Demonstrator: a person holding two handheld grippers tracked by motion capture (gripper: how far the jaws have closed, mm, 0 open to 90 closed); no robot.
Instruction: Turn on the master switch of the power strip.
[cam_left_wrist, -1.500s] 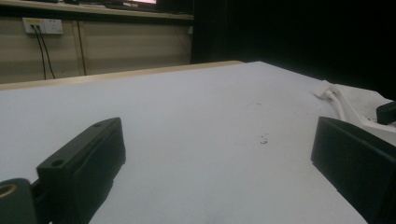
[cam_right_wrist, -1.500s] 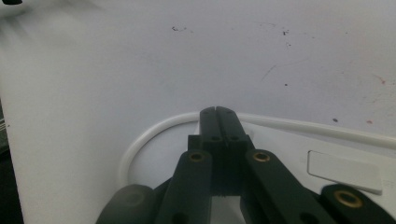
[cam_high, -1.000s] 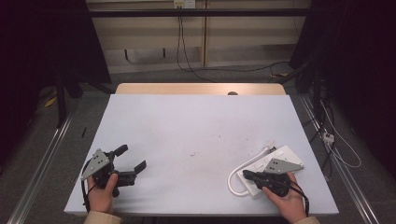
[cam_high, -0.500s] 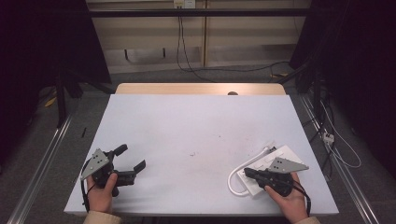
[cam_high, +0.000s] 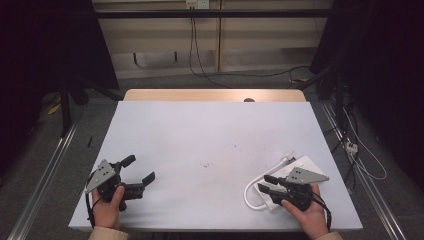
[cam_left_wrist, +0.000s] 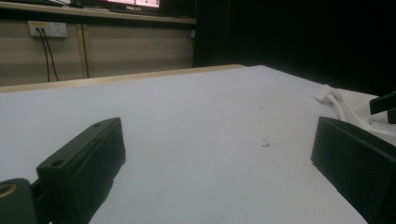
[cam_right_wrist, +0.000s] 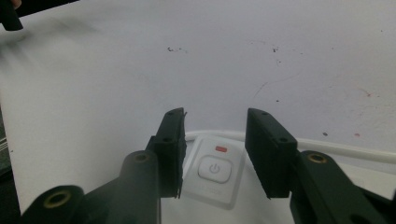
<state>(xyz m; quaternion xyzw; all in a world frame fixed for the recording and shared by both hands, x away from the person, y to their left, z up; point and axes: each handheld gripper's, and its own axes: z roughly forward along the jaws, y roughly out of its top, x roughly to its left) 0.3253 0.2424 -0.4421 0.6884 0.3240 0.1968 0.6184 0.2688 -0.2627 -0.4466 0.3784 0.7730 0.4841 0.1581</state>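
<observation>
At the table's (cam_high: 210, 135) near right corner a white power strip (cam_high: 300, 167) lies flat with its white cable (cam_high: 250, 197) looping off its near end, and the right gripper (cam_high: 266, 183) hovers over that end with its jaws partly apart; they have just been opening, nothing is pressed between them, and below the gap sits the strip's switch block (cam_right_wrist: 214, 171) with a power button under what looks like a small red light. Well apart at the near left corner, the left gripper (cam_high: 140, 170) rests with its jaws spread wide over bare tabletop
</observation>
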